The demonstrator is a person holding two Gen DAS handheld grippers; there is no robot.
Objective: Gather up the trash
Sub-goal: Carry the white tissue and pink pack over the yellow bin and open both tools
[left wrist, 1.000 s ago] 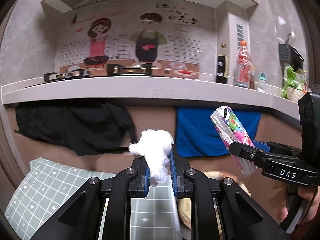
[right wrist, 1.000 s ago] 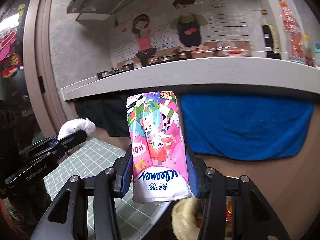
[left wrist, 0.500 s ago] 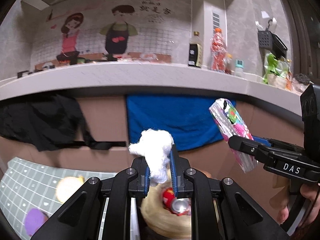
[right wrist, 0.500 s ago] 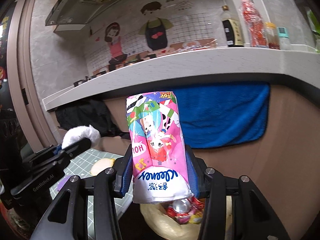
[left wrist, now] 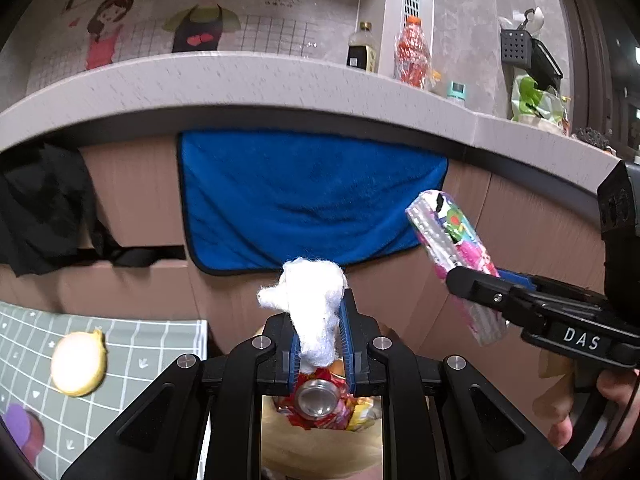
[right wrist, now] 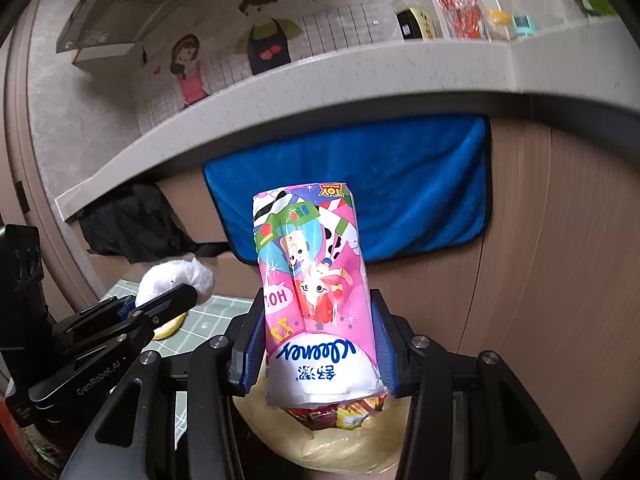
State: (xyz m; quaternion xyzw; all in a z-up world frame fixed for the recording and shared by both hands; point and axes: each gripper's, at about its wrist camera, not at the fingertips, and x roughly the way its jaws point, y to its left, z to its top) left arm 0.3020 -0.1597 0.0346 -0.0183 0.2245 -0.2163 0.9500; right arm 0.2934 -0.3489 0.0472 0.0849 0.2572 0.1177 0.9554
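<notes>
My left gripper (left wrist: 319,338) is shut on a crumpled white tissue wad (left wrist: 314,304), which sticks up above its blue pads. Below it lies a yellow trash bag (left wrist: 320,448) holding a drink can (left wrist: 316,400) and colourful wrappers. My right gripper (right wrist: 318,342) is shut on a pink cartoon-printed tissue pack (right wrist: 314,280), held upright over the same yellow bag (right wrist: 340,444). In the left wrist view the pack (left wrist: 454,264) and right gripper (left wrist: 480,284) are at the right; in the right wrist view the tissue wad (right wrist: 176,280) and left gripper (right wrist: 160,300) are at the left.
A green grid mat (left wrist: 120,344) at the left carries a yellow round object (left wrist: 78,362) and a purple one (left wrist: 18,426). A blue towel (left wrist: 312,196) and a black cloth (left wrist: 44,208) hang on the brown cabinet front under a grey counter (left wrist: 280,80) with bottles (left wrist: 412,54).
Both grippers moved right and down, away from the green mat and over the yellow trash bag, which has come into view beneath them. Each kept its grip.
</notes>
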